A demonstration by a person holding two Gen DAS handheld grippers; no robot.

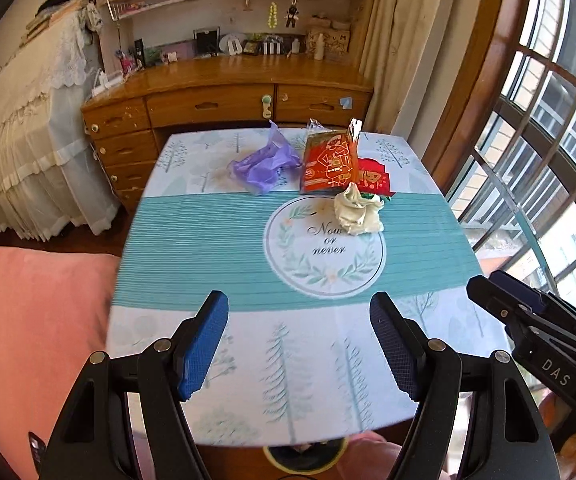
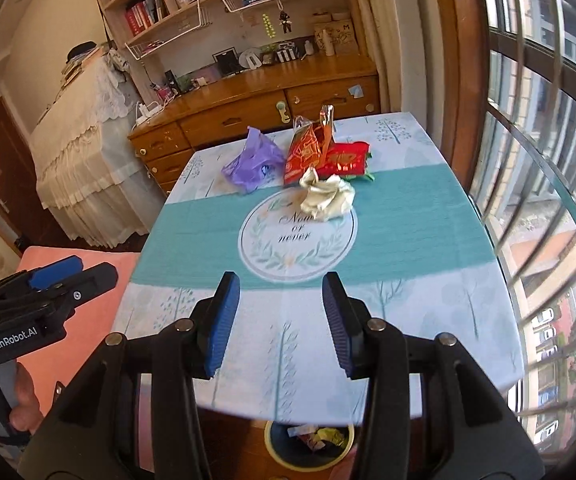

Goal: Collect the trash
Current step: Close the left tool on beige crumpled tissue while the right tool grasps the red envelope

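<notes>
Crumpled white paper wad lay on the tablecloth's round printed emblem, touching the upright orange foil wrapper, whose long axis ran vertically. Red packet lay flat behind; purple plastic bag sat left. Left gripper and right gripper hovered wide open, holding nothing, above the near table edge.

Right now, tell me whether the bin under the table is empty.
Not empty: the bin holds a few wrappers, seen from the right wrist.
</notes>
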